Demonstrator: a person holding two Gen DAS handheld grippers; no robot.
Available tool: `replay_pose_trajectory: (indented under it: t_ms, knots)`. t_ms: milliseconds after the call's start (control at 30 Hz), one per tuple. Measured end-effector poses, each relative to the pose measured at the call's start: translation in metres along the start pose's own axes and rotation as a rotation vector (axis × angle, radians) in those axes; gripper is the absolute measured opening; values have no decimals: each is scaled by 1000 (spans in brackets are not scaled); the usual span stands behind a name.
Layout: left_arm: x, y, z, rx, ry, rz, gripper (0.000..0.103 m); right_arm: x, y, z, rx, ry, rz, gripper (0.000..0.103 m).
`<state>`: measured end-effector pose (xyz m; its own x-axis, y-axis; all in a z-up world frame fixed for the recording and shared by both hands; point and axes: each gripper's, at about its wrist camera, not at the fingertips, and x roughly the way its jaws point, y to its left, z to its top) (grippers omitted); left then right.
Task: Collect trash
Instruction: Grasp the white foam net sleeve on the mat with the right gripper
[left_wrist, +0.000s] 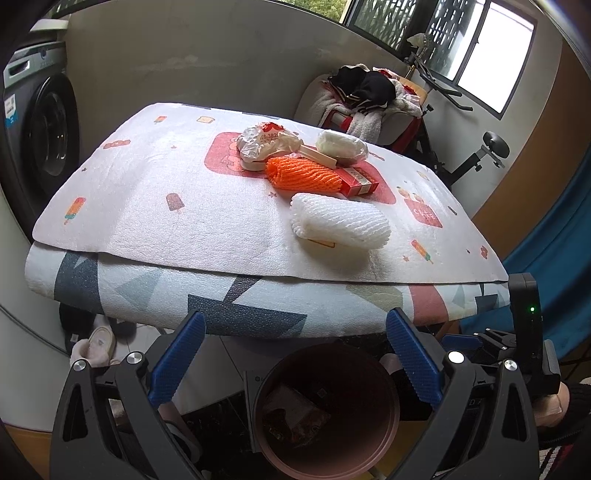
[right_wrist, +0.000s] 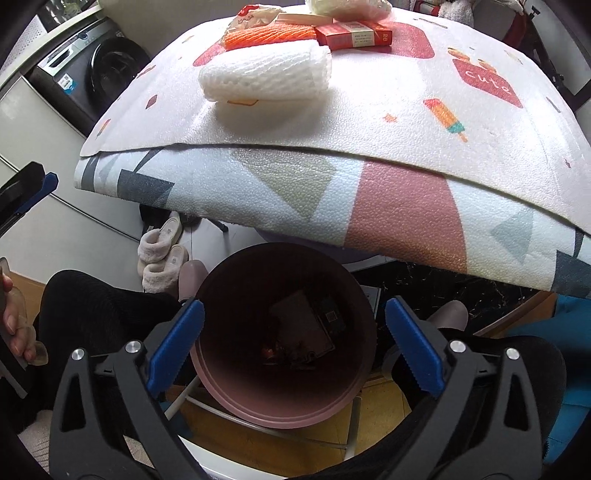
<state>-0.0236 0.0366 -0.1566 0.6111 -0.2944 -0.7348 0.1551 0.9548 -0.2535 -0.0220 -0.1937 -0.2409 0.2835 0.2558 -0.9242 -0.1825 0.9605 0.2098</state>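
Nearest in the right wrist view, the right tool (right_wrist: 294, 345) hangs over the brown bin (right_wrist: 284, 410) with its blue pads spread wide and nothing between them. Dark wrappers lie on the bin's bottom, so a piece looks just dropped. The left tool (left_wrist: 295, 354) also stands apart and empty, low at 6 o'clock, with the bin's mouth below it.

To do the step well, lift the free tool clear of the overhanging foam mat edge before reaching forward, since the bin sits tucked partly under the tabletop (left_wrist: 155, 221).

Beyond the mat edge, the remaining trash lies clustered toward 1 o'clock on the tabletop. Closest is the white foam net sleeve (right_wrist: 266, 79), soft, ribbed and rolled flat; it will squash, so I would clamp it across its middle. Touching it behind is the orange foam net (right_wrist: 269, 37), then the red carton (right_wrist: 354, 33) at its right. Farthest are a crumpled paper wrapper (left_wrist: 267, 142) and a white bundle in clear film (left_wrist: 341, 144), with a pale flat stick between them.
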Motion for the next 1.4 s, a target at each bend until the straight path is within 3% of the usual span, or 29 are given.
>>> replay_pose_trajectory:
  t_ms: [233,500,833,1067,1233,1300,1400]
  knots:
    - [3,3,0,-10,7,3,96,-9,-9,12,6,-56,-22,97]
    - [9,12,1,-34,11,16,96,-17,-8,35,-106,-135,-95,97]
    - [22,30,5,-77,27,39,96,-14,16,94,-401,-221,-98,97]
    - [30,46,8,-109,37,56,96,12,45,143,-615,-197,-77,97]
    - [35,55,11,-129,43,70,96,34,55,164,-667,-157,-54,96]
    - [37,58,11,-134,48,75,96,40,57,168,-664,-146,-31,93]
    - [41,60,12,-139,58,77,96,48,59,170,-651,-127,-3,77]
